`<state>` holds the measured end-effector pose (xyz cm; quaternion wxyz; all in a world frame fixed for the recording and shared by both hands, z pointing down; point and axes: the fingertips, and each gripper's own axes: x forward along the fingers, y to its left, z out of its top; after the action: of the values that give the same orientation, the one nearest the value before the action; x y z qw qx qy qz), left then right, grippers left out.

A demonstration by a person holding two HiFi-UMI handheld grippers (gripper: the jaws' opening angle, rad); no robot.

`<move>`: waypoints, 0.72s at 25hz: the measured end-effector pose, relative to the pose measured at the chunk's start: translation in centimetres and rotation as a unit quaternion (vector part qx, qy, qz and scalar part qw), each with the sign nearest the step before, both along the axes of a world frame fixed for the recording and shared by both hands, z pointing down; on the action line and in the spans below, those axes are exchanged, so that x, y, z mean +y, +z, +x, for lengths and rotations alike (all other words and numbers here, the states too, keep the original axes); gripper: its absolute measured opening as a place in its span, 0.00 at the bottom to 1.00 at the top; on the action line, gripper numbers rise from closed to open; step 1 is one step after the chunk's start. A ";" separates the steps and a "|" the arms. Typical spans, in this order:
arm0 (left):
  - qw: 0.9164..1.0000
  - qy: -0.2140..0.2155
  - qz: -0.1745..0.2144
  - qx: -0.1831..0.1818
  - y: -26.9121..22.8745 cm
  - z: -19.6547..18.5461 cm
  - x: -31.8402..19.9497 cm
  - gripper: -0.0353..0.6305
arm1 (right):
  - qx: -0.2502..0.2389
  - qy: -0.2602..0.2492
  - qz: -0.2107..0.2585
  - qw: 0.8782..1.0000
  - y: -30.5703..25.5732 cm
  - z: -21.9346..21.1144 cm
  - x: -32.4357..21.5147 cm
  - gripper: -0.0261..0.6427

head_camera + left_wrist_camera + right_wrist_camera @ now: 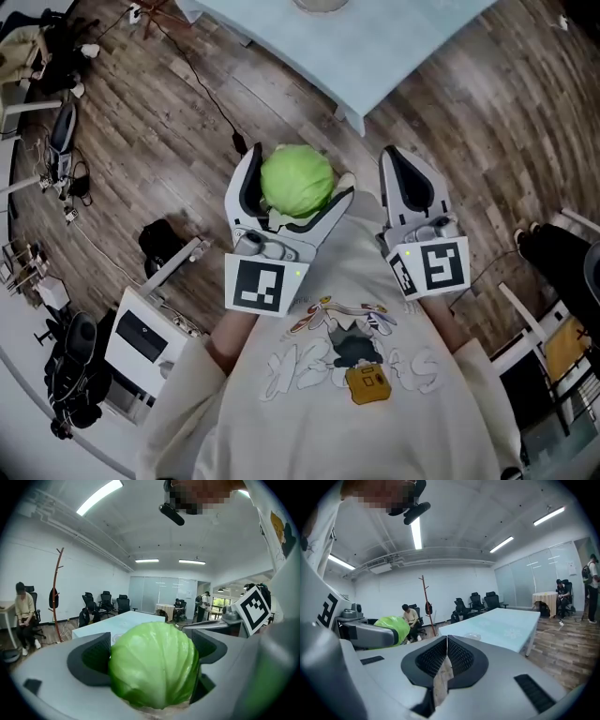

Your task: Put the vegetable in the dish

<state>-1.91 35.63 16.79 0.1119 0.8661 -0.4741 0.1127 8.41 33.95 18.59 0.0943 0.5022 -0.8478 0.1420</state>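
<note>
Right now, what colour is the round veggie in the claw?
Light green. The cabbage shows best in the left gripper view.

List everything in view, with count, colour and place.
cabbage: one, green, between the left gripper's jaws
table: one, pale blue, ahead of the grippers
dish: one, pale, on the table
coat stand: one, brown, left of the table
office chairs: several, black, beyond the table
seated person: one, pale top, left of the coat stand
left gripper: one, grey, shut on the cabbage
right gripper: one, grey, jaws together, empty
</note>
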 end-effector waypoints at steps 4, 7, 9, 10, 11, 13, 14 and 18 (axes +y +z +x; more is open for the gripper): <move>1.000 -0.005 -0.005 -0.015 0.0 3.1 1.3 0.87 | -0.009 0.004 0.001 1.000 -0.1 3.0 1.9 0.07; 1.000 -0.003 -0.003 -0.018 -0.4 4.5 1.9 0.87 | -0.026 0.002 0.008 1.000 -0.4 4.5 3.1 0.07; 1.000 0.003 0.000 -0.019 -0.5 5.1 2.2 0.87 | -0.034 0.009 0.012 0.999 -0.2 5.2 3.8 0.07; 1.000 0.004 -0.001 -0.019 -0.5 5.3 2.4 0.87 | -0.034 0.014 0.013 0.999 0.0 5.4 4.0 0.07; 1.000 0.005 -0.001 -0.019 -0.4 5.4 2.4 0.87 | -0.034 0.018 0.013 0.999 0.2 5.7 4.2 0.07; 1.000 0.003 0.001 -0.021 -0.6 5.8 2.4 0.87 | -0.037 0.023 0.015 0.999 0.0 6.3 4.5 0.07; 1.000 0.002 0.003 -0.022 -0.7 6.0 2.3 0.87 | -0.038 0.024 0.017 0.999 -0.3 6.6 4.4 0.07; 1.000 -0.006 0.010 -0.025 -1.4 5.9 1.2 0.87 | -0.040 0.029 0.022 0.999 -0.9 7.3 3.2 0.07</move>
<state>4.03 36.81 15.43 0.0920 0.8612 -0.4830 0.1289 15.76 37.11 17.70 0.0452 0.5223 -0.8389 0.1462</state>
